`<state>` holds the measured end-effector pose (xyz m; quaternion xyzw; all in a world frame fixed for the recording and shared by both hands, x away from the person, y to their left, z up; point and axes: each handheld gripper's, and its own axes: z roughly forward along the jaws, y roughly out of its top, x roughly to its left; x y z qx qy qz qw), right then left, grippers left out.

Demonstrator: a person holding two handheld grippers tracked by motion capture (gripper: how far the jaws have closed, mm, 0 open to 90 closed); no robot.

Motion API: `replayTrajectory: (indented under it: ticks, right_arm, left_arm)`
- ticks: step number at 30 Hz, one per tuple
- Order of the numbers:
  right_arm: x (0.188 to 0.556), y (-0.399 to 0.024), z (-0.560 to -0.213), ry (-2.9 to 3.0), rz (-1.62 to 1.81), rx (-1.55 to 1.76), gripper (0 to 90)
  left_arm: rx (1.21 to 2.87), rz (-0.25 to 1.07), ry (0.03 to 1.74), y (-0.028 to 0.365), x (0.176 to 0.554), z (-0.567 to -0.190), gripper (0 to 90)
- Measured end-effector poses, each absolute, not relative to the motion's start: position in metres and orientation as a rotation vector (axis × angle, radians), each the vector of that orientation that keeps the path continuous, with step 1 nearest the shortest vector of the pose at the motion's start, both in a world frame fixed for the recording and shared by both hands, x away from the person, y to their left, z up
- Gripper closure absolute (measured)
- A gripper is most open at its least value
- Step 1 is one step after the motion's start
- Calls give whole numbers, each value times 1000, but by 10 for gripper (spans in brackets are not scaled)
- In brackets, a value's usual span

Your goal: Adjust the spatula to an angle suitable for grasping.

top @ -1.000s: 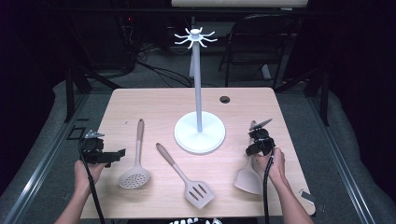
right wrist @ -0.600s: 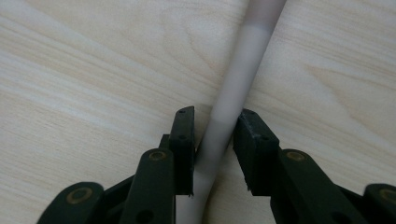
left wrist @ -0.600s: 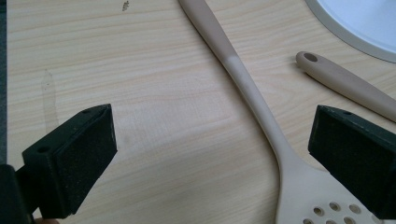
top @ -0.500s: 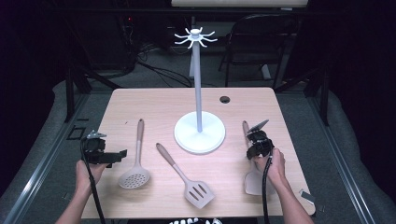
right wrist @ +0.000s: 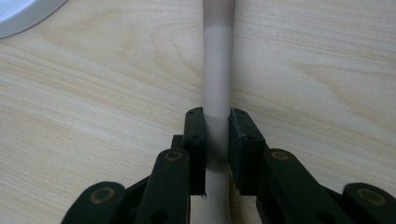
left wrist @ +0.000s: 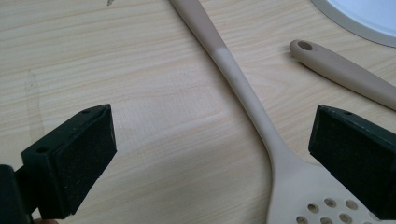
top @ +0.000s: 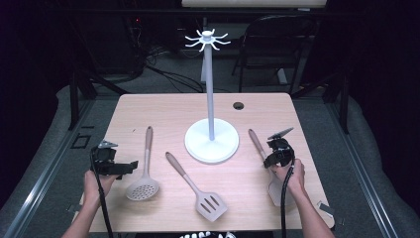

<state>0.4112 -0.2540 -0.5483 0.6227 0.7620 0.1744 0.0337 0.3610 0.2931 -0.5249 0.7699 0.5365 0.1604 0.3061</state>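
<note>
1. The right gripper (right wrist: 216, 135) has just been closing its jaws, and the pads now press both sides of the handle of a pale utensil (right wrist: 218, 70) lying flat on the table (top: 163, 106) (its broad head sits under the person's right hand (top: 289, 174)).
2. The handle runs straight ahead from that gripper, with the white stand base (top: 212, 140) just off to its left.
3. The left gripper (left wrist: 210, 154) stands wide with nothing held; the skimmer (left wrist: 261, 121) lies between its jaws, nearer the right one.
4. A slotted turner (top: 195, 186) lies beyond the skimmer.
</note>
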Motion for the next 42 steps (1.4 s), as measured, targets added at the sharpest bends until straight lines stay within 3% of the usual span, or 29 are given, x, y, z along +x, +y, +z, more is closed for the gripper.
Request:
replayTrajectory:
  ticks: [17,28,42]
  right_arm:
    - [392,-255,-507,2276,852,1653,786]
    - [373,-232,-481,2268,966,1405,785]
    - [361,-201,-472,2315,1008,1216,786]
  left_arm:
    - [1990,444,1386,287,357,-517,1]
    - [1977,476,1331,277,350,-505,1]
    - [1941,460,1231,256,346,-489,1]
